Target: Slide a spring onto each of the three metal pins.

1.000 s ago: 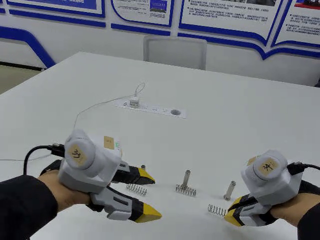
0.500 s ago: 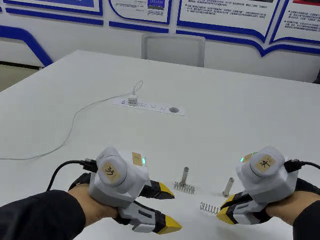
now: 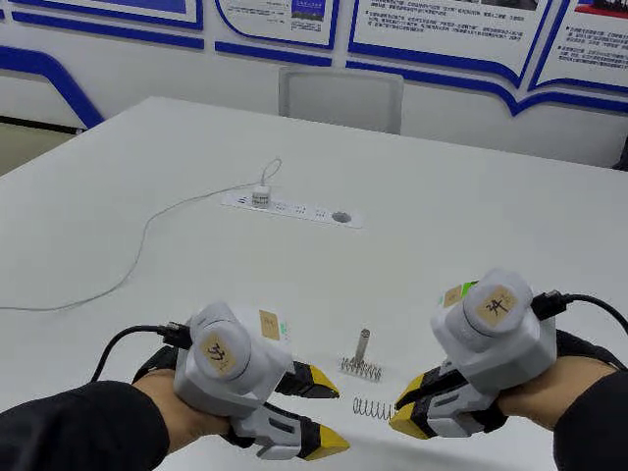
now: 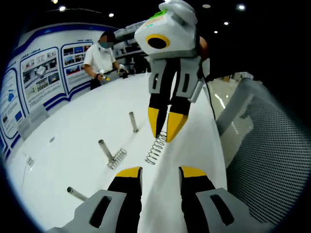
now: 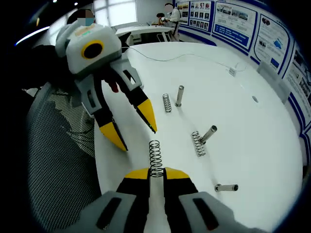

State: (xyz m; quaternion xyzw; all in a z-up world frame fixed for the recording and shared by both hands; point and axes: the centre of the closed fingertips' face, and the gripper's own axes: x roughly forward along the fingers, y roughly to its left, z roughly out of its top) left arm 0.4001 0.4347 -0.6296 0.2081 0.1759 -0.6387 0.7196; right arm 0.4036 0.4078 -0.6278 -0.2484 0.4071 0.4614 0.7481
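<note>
In the right gripper view, the right gripper (image 5: 156,175) has its black, yellow-tipped jaws pinched together on the near end of a thin coiled steel spring (image 5: 155,156). The spring stretches away from the jaws at lower centre, over the white tabletop (image 5: 243,77). The left gripper (image 5: 132,129) reaches in from the upper left with its jaws apart and holding nothing, its tips near that spring.

At upper centre stands a short silver metal pin (image 5: 180,95), and a second spring (image 5: 166,102) lies on the table just to its left. Right of centre is a second pin (image 5: 209,132) with a third spring (image 5: 198,143) lying against its foot. A third pin (image 5: 226,187) sits at lower right. The fisheye bends it so much that I cannot tell whether it stands or lies. None of the pins carries a spring.
</note>
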